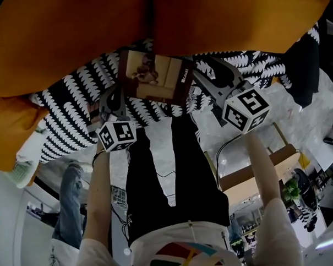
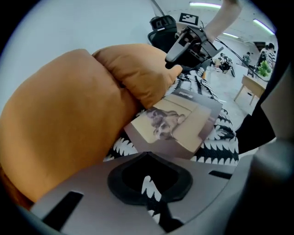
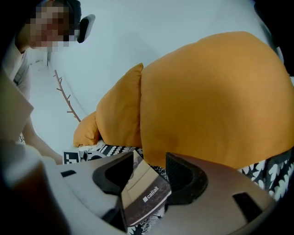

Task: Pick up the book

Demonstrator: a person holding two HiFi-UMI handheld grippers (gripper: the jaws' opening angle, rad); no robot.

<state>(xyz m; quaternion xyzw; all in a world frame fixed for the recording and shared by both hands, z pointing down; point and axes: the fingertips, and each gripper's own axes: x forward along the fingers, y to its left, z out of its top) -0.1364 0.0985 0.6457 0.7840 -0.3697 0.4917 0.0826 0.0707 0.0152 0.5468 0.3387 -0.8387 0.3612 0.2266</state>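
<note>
The book (image 1: 156, 78), brown and beige with a picture on its cover, lies on a black-and-white patterned bedspread (image 1: 66, 104) against big orange pillows (image 1: 151, 25). My left gripper (image 1: 114, 103) sits at the book's left edge. In the left gripper view its jaws (image 2: 147, 156) are shut and hold nothing, and the book (image 2: 177, 121) lies just ahead of them. My right gripper (image 1: 205, 78) is at the book's right edge. In the right gripper view it (image 3: 149, 167) is open, with the book's corner (image 3: 144, 195) lying between the pads, which stand apart from it.
The orange pillows (image 2: 69, 119) (image 3: 216, 101) crowd the book from behind. The right gripper (image 2: 188, 46) shows across the book in the left gripper view. A wooden table (image 1: 256, 175) and a green plant (image 1: 292, 191) stand beyond the bed, and a black chair (image 2: 163, 27) stands farther off.
</note>
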